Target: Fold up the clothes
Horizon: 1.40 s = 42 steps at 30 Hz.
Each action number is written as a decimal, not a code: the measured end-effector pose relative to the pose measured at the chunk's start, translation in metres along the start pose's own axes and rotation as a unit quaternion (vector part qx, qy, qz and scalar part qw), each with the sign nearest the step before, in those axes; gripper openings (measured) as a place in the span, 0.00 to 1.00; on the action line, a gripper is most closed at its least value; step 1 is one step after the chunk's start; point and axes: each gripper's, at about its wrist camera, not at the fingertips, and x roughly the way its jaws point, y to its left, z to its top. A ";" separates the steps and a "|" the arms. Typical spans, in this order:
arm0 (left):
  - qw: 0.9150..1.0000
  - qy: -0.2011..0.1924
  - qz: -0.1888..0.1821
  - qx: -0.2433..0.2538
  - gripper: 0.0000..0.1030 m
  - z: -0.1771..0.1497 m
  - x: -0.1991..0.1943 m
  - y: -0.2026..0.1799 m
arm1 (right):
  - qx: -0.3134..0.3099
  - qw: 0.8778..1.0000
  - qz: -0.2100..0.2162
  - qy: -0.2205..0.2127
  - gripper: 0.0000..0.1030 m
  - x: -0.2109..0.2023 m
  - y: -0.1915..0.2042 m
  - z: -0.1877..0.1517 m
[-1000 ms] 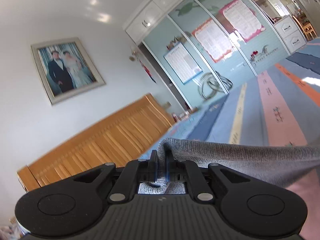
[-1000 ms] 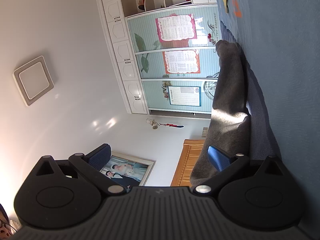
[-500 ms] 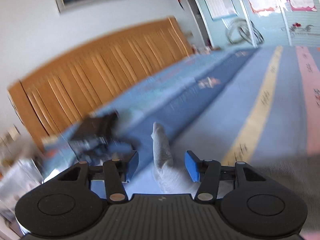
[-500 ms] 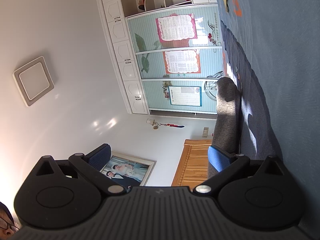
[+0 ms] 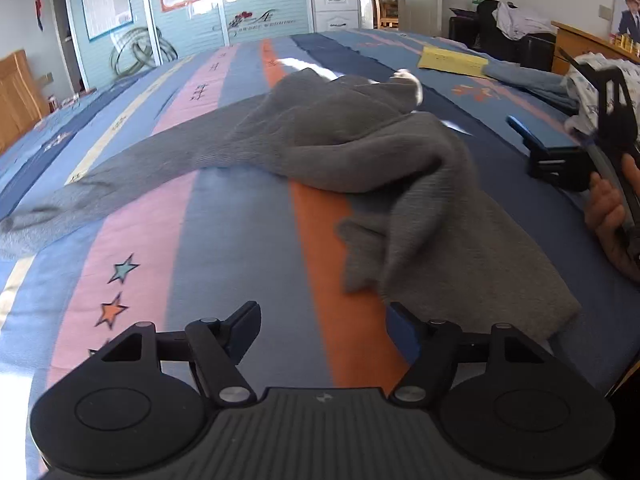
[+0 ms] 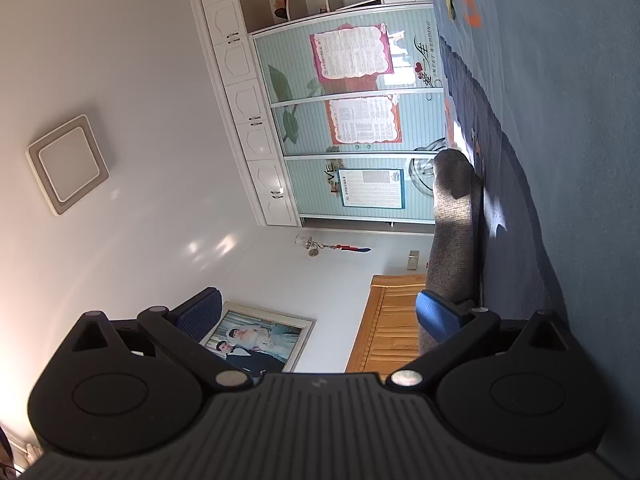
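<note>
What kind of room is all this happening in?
Most likely a home bedroom. A grey sweater lies on a bed with a striped bedspread, there is a wooden headboard, and a sliding-door wardrobe fills one wall.

A grey sweater [image 5: 340, 148] lies rumpled across the striped bedspread [image 5: 240, 248], one sleeve trailing off to the left. The left gripper [image 5: 324, 334] hovers low over the orange stripe, fingers spread wide with nothing between them (its right finger sits just beside the sweater's near hem). A hand [image 5: 612, 208] holds the right gripper [image 5: 560, 152] at the far right edge.
</note>
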 end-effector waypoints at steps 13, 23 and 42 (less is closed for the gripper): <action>0.993 -0.032 -0.020 -0.112 0.72 0.003 -0.023 0.023 | -0.081 0.967 -0.133 0.199 1.00 0.042 0.039 -0.035; 0.998 -0.042 -0.042 -0.022 0.73 0.015 -0.018 0.016 | -0.141 0.950 -0.164 0.227 1.00 0.048 0.050 -0.058; 0.990 -0.091 -0.015 -0.104 0.72 0.011 -0.037 0.042 | -0.365 0.848 -0.298 0.241 1.00 0.091 0.083 -0.107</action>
